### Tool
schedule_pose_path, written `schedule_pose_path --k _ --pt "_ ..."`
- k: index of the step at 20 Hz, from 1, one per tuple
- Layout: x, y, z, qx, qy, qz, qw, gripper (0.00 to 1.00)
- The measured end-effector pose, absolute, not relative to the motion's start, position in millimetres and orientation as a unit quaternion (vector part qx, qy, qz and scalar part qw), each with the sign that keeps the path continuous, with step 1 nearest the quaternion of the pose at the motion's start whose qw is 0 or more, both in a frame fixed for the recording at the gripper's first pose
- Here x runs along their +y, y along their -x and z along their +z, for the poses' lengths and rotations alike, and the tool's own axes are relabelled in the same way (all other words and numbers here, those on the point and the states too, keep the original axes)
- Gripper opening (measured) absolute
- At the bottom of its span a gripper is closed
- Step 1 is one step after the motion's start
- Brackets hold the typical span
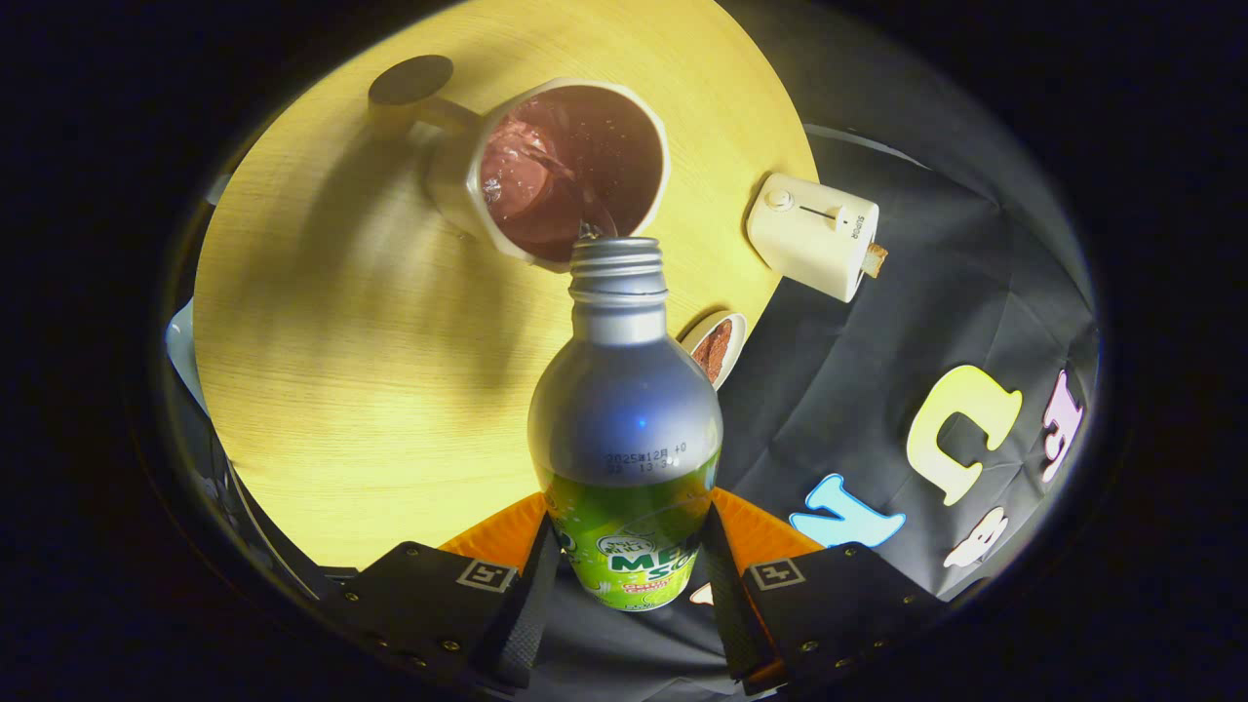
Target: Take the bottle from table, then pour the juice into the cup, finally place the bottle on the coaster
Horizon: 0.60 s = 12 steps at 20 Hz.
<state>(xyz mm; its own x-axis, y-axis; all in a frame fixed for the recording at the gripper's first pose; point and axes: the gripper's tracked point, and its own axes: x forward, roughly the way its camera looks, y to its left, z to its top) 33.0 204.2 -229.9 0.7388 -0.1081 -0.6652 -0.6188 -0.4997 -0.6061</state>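
My gripper (629, 565) is shut on a silver bottle (624, 409) with a green label, both fingers pressing on its lower body. The bottle is tipped forward, its open threaded mouth at the near rim of a white cup (565, 171). A thin stream runs from the mouth into the cup, which holds dark reddish juice. The cup stands on a round light wooden table (331, 331). A dark round coaster (411, 80) lies on the table just beyond the cup, partly hidden behind it.
A cream toaster (814, 236) with a slice of bread in it stands at the table's edge, right of the cup. A small white dish (717, 348) with something brown in it sits close behind the bottle's shoulder. Black cloth hangs past the table edge.
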Motion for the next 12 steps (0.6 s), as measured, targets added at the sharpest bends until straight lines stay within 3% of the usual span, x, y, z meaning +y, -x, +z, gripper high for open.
schedule_pose_path --k 12 --pt "209.9 -35.2 -223.0 0.221 0.834 0.280 0.421 0.72"
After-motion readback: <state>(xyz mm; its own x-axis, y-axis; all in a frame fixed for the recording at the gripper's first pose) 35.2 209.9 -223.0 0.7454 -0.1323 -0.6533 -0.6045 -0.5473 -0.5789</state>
